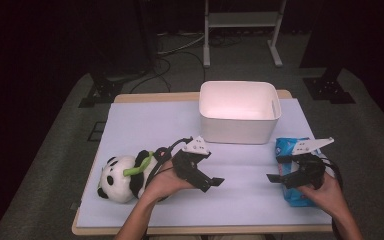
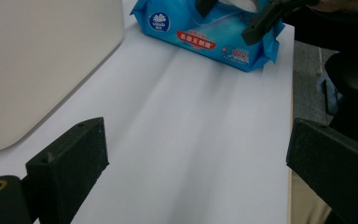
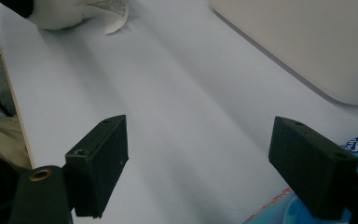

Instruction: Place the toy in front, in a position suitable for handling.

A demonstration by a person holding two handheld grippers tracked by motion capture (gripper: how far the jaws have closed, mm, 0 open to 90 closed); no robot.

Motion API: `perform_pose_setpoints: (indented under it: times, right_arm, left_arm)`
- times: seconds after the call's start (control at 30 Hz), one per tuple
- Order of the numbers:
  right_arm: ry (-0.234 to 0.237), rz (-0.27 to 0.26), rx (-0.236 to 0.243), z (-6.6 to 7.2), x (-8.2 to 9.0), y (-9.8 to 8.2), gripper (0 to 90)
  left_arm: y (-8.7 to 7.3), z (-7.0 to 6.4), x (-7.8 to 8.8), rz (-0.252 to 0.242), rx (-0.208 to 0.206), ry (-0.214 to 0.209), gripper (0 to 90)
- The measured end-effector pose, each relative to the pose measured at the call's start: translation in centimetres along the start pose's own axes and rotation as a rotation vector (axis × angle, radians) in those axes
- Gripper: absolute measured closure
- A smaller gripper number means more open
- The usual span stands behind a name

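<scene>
Both tongs gape empty: left tongs (image 1: 215, 182) beside panda (image 1: 122, 176), right tongs (image 1: 275, 177) over wipes pack (image 1: 286, 147), bin (image 1: 239, 112) behind.

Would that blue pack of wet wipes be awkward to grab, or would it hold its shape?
The blue wipes pack looks like a soft film pouch, so it would probably dent and sag rather than stay stiff. Its glossy wrap may be a bit slippery between hard jaws. It lies flat on the white table cover, so a push should slide it, not roll or tip it.
</scene>
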State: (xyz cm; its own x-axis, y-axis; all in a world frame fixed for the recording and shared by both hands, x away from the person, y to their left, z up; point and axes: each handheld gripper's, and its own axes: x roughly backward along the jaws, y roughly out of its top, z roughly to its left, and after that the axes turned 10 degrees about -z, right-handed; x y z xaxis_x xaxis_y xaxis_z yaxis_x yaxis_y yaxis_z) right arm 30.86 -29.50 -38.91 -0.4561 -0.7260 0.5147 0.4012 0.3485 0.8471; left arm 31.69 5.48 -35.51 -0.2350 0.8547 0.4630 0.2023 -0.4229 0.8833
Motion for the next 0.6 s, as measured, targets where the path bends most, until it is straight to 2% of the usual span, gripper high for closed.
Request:
perform_pose_setpoints:
  times: [0.3, 0.37, 0.53, 0.6]
  right_arm:
    - [-0.003, 0.002, -0.003, 0.0, 0.2, -0.2, 18.4]
    - [-0.009, -0.002, -0.003, 0.0, 0.4, -0.2, 18.4]
    - [-0.015, -0.004, -0.004, -0.1, 0.6, -0.1, 18.4]
    - [-0.015, -0.008, -0.005, -0.1, 0.6, -0.1, 18.4]
  left_arm:
    - [0.6, 0.4, 0.6, 0.01, -0.019, -0.015, 4.5]
    - [0.9, 0.4, 1.1, 0.01, -0.034, -0.034, 5.0]
    - [1.2, 0.6, 1.9, 0.021, -0.059, -0.043, 5.0]
    - [1.2, 0.8, 2.3, 0.02, -0.054, -0.046, 5.0]
